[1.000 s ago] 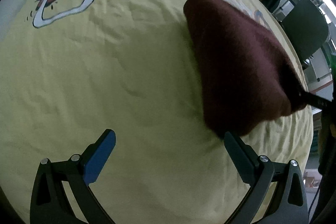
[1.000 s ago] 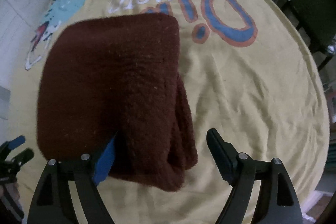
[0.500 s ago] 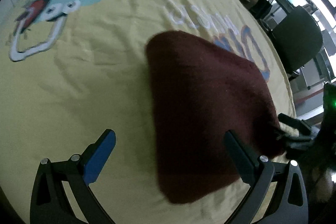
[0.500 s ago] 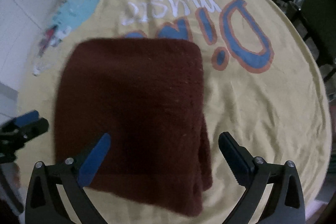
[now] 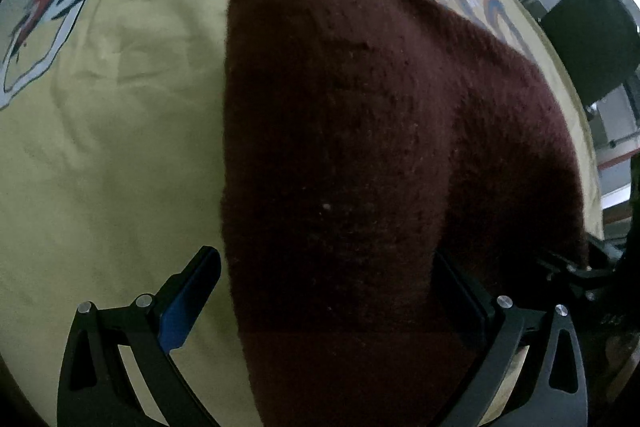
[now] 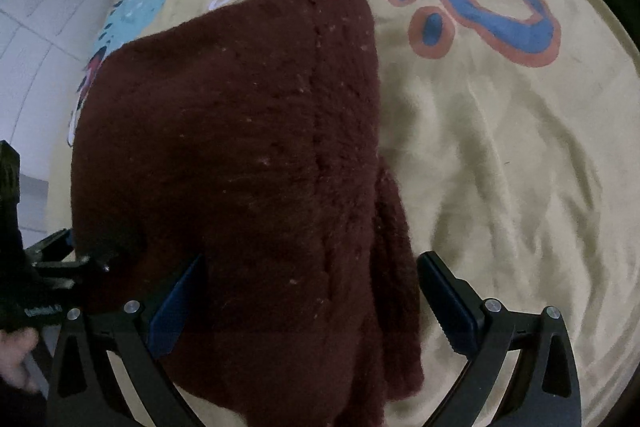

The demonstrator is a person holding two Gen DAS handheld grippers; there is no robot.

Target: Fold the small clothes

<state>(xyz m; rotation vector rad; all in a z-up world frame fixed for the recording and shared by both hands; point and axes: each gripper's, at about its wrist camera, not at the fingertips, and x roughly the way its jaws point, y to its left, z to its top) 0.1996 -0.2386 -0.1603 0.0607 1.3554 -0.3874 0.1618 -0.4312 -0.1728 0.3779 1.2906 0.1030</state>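
Right wrist view: the right tool (image 6: 312, 291) has just been opening and stands spread wide, released, astride the near edge of the folded maroon knit (image 6: 248, 155) – pads not pressing it. The knit lies centre-left on the yellow printed sheet (image 6: 500, 155); open sheet fills the right half. Left wrist view – the left tool (image 5: 326, 293) is spread too, knit (image 5: 360, 147) between its fingers

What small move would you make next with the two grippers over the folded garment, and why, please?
Probably lower both a little and press the fold flat. The maroon garment lies folded on the yellow sheet, its right edge showing bulky layers. The right gripper is open, its jaws having just opened, cloth between them ungripped; the left gripper is also open over it.
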